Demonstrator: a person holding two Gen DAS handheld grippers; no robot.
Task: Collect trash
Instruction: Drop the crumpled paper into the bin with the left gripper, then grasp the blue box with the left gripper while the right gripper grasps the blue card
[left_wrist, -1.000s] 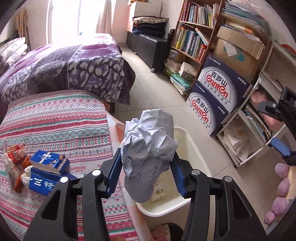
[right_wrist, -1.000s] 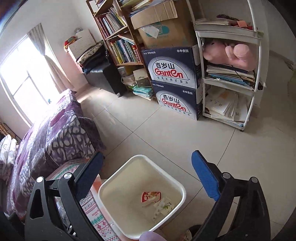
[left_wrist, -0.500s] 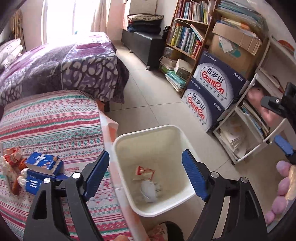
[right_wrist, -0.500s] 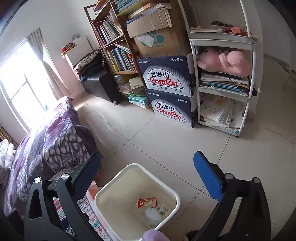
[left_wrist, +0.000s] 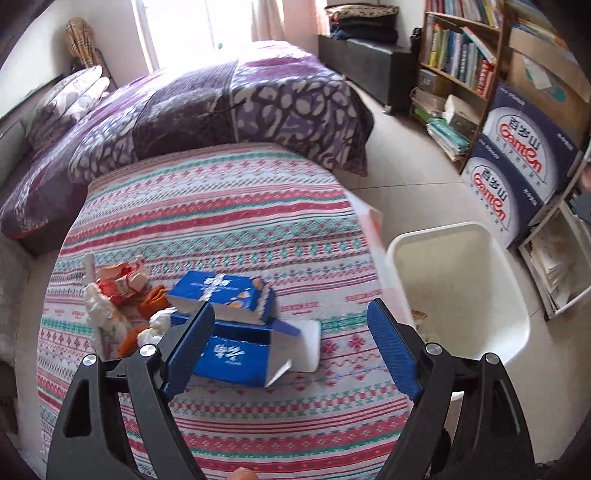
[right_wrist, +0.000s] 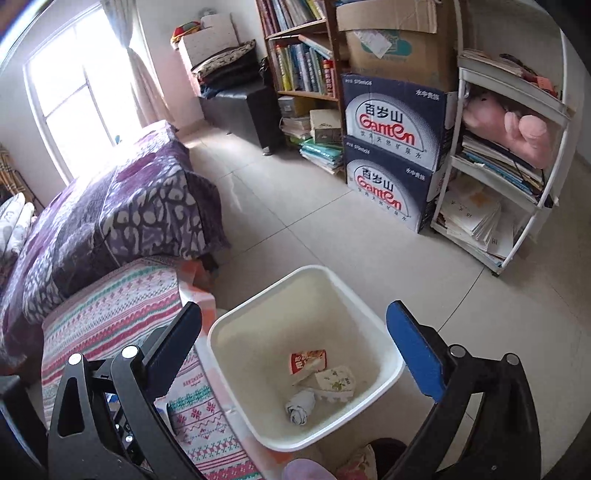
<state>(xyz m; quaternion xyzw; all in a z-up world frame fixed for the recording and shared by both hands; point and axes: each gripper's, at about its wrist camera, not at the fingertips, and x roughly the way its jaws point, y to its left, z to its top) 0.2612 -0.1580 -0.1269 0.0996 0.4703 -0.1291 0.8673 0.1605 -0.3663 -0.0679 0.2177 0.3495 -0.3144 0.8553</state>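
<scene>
blue cardboard cartons (left_wrist: 225, 325) stacked on the striped pink tablecloth (left_wrist: 221, 221), long axes running left to right, well back from the cloth's right edge. bare cloth just ahead. left gripper (left_wrist: 291, 350) spread wide, empty. white plastic bin (right_wrist: 369, 314) beside; right gripper (right_wrist: 295, 350) likewise wide, empty.

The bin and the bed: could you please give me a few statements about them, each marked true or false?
1. The bin holds a crumpled paper ball. True.
2. The left gripper holds a paper ball. False: nothing is between its open fingers.
3. Blue cartons lie on the striped cloth. True.
4. The bin stands on the bed. False: it stands on the floor beside it.
5. The right gripper is open. True.
</scene>
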